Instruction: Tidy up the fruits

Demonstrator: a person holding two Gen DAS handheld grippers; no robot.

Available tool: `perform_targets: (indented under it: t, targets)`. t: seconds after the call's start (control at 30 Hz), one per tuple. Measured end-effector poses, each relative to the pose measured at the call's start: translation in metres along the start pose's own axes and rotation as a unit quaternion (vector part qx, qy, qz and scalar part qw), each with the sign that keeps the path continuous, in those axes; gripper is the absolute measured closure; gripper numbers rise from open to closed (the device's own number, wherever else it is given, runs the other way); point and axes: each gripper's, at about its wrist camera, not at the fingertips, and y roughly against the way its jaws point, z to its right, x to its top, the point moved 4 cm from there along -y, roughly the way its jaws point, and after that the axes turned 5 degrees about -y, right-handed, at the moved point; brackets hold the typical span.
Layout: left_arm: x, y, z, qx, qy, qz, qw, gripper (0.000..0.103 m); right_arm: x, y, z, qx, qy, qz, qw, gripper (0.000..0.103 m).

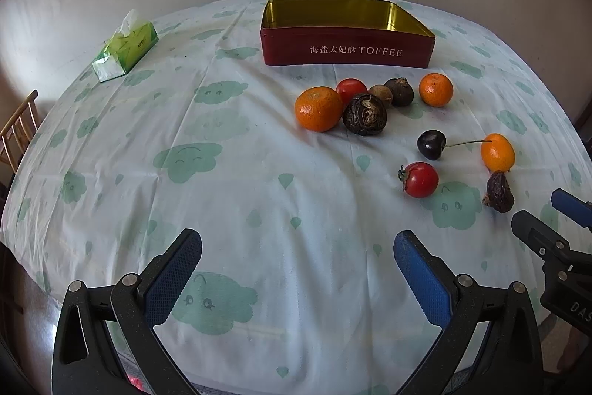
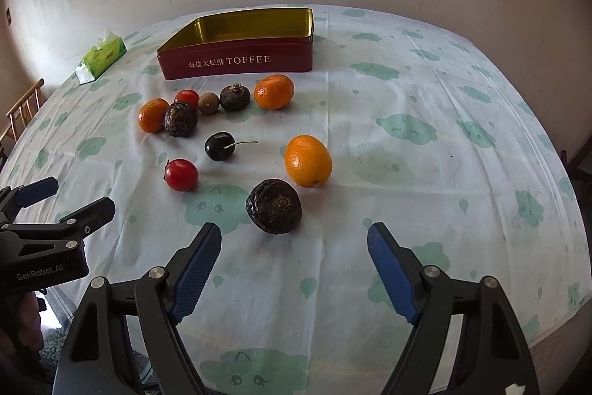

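Observation:
A red TOFFEE tin (image 1: 346, 52) (image 2: 236, 62) with an empty gold inside stands at the back of the table. In front of it lie loose fruits: a mandarin (image 1: 318, 109) (image 2: 151, 115), another mandarin (image 1: 436, 89) (image 2: 273, 91), a kumquat (image 1: 497, 152) (image 2: 308, 161), two red tomatoes (image 1: 420, 179) (image 2: 181, 174), a dark cherry (image 1: 431, 144) (image 2: 219, 146) and several dark brown water chestnuts (image 1: 364, 114) (image 2: 274, 206). My left gripper (image 1: 298, 247) is open and empty over bare cloth. My right gripper (image 2: 294, 239) is open and empty, just short of the nearest chestnut.
A green tissue pack (image 1: 125, 47) (image 2: 100, 60) lies at the back left. The table (image 1: 185, 191) has a cloud-print cloth. A wooden chair (image 1: 16, 128) stands off the left edge. A wall and window are behind.

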Motion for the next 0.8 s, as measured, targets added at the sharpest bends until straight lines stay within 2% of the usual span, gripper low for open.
perform_targets:
  t: [0.8]
  targets:
    - [-0.0031, -0.0005, 0.0012, -0.001, 0.000, -0.002, 1.0000, 0.000, -0.0024, -0.0040, -0.0013, 0.003, -0.002, -0.011, 1.000, 0.025]
